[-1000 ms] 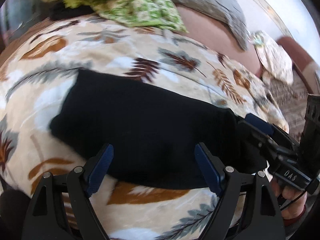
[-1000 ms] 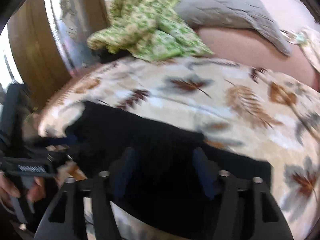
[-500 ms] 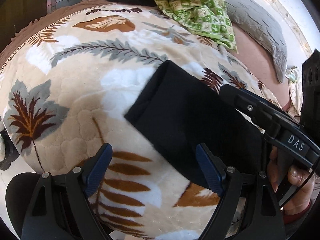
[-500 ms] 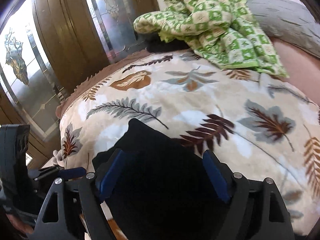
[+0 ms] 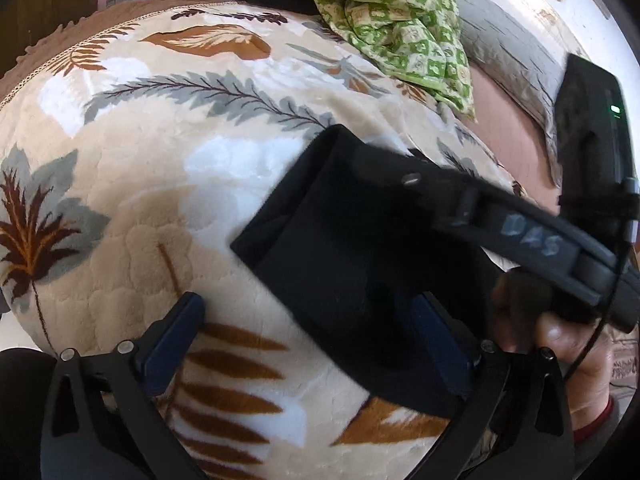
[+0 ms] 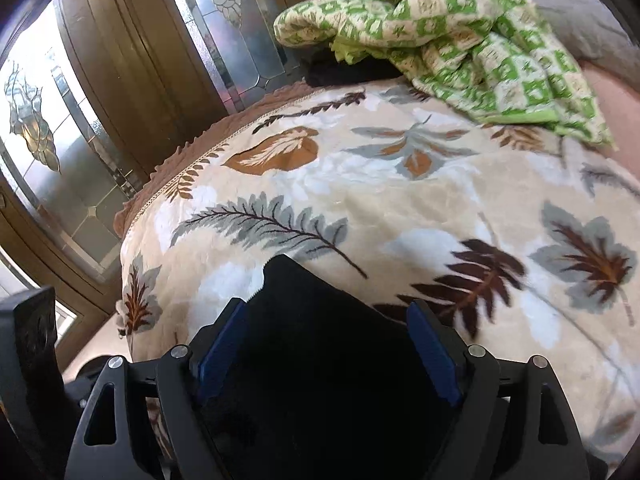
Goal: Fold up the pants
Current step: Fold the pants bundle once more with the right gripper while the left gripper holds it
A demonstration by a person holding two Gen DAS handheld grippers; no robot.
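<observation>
A leaf-print blanket covers the bed; beyond its far edge lies a green checkered cloth, beside a grey pillow.

One legible marking: pale hand-lettered "DAS" on the dark body of the right tongs, seen in the left wrist view; the letters are motion-blurred but readable. A small green indicator light glows on the black block mounted above those tongs, with no characters readable beside it. No text, label, brand or number can be read in the right wrist view.
</observation>
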